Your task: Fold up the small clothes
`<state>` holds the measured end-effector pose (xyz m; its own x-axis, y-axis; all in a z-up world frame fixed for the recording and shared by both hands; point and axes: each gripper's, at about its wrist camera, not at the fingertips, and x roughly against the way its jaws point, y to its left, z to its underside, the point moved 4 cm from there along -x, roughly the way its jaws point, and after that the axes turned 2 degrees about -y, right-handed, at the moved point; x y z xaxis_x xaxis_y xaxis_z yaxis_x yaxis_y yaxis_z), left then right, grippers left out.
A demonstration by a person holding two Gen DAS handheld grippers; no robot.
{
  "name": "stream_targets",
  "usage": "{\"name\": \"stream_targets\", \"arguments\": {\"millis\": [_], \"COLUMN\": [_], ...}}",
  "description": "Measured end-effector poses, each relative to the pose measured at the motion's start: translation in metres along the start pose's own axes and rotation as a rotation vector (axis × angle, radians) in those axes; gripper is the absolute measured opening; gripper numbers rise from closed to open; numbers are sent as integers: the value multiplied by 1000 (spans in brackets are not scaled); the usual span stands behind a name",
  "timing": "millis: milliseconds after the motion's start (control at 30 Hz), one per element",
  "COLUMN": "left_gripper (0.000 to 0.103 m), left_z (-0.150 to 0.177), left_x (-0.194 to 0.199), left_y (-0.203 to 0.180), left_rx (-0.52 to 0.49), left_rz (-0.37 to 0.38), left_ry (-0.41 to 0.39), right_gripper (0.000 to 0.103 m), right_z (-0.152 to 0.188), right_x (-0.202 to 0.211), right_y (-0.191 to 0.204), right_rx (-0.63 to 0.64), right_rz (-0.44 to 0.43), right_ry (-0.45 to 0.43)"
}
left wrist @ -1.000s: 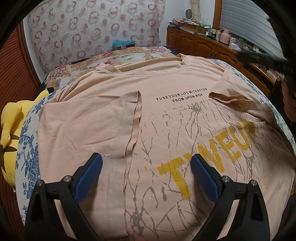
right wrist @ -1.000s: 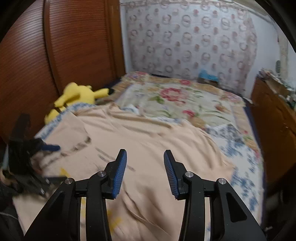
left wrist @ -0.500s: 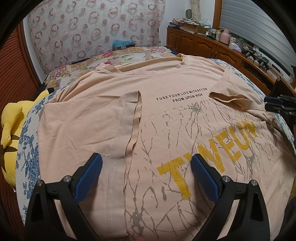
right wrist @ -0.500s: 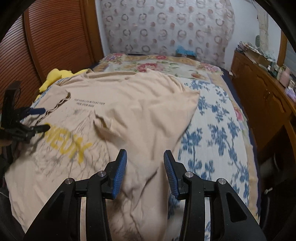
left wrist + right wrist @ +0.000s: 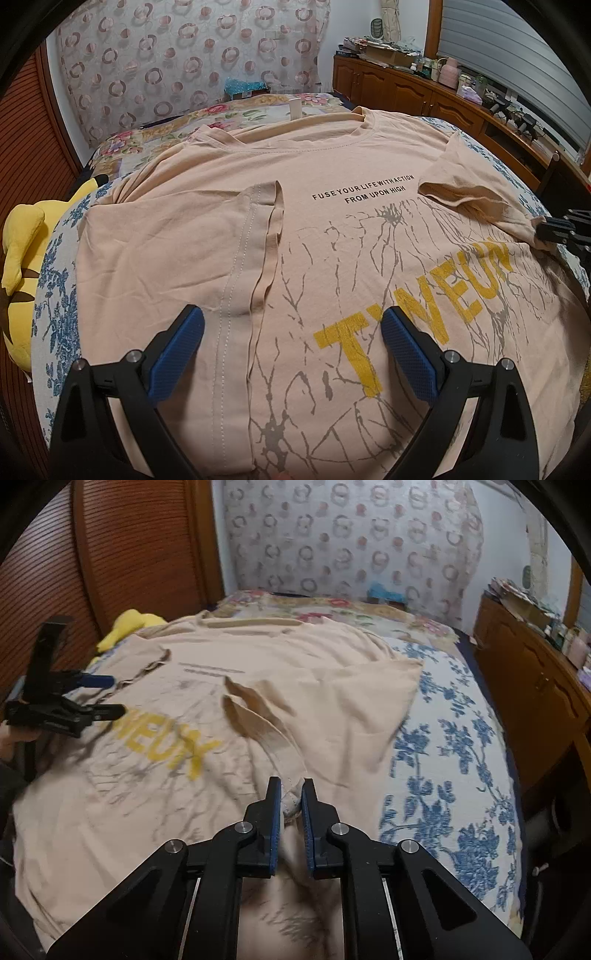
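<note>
A bed covered by a white quilt with blue flower print (image 5: 450, 746) fills a bedroom with a circle-patterned curtain (image 5: 184, 66) behind it. Spread across the quilt lies the peach cotton T-shirt (image 5: 332, 229), front up, with small black lettering on the chest, grey crack-like lines and large yellow letters lower down. Its neckline points toward the curtain. 1 sleeve is folded inward onto the chest, its stitched hem running down the front; the other sleeve lies rumpled near the shirt's opposite edge.

The right gripper (image 5: 291, 801) has just been closing, and its 2 blue-padded jaws now pinch a bunched fold of the shirt's fabric at the side edge beside the bare quilt. In the left wrist view the same gripper (image 5: 546, 232) shows at the frame's edge, meeting the cloth at the rumpled sleeve.

The left gripper (image 5: 291, 339) hangs over the lower front of the shirt with its jaws spread wide, nothing between the pads. In the right wrist view it (image 5: 110, 698) hovers above the far side of the shirt.

A yellow plush toy (image 5: 26, 258) lies at the quilt's edge next to a slatted brown wooden panel (image 5: 55, 561). A brown wooden cabinet (image 5: 424, 96) with cluttered items on top runs along the other side of the bed.
</note>
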<state>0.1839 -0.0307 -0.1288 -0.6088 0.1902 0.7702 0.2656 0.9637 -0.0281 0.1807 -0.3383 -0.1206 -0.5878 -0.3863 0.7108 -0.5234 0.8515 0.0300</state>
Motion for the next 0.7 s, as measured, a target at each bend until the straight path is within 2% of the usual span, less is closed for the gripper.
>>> {"name": "stream_targets", "arguments": {"millis": [167, 367, 433, 500, 600, 700], "left_gripper": [98, 98, 98, 98, 98, 98], "left_z": [0, 0, 0, 0, 0, 0], "left_x": [0, 0, 0, -1, -1, -1], "left_y": [1, 0, -1, 0, 0, 0], "left_rx": [0, 0, -1, -1, -1, -1], "left_rz": [0, 0, -1, -1, -1, -1], "left_ry": [0, -2, -4, -3, -4, -4], "right_gripper": [6, 7, 13, 28, 30, 30], "right_z": [5, 18, 23, 25, 24, 20], "right_x": [7, 14, 16, 17, 24, 28], "right_y": [18, 32, 33, 32, 34, 37], "right_rx": [32, 43, 45, 33, 28, 38], "right_rz": [-47, -60, -35, -45, -83, -86], "right_ry": [-9, 6, 15, 19, 7, -8]}}
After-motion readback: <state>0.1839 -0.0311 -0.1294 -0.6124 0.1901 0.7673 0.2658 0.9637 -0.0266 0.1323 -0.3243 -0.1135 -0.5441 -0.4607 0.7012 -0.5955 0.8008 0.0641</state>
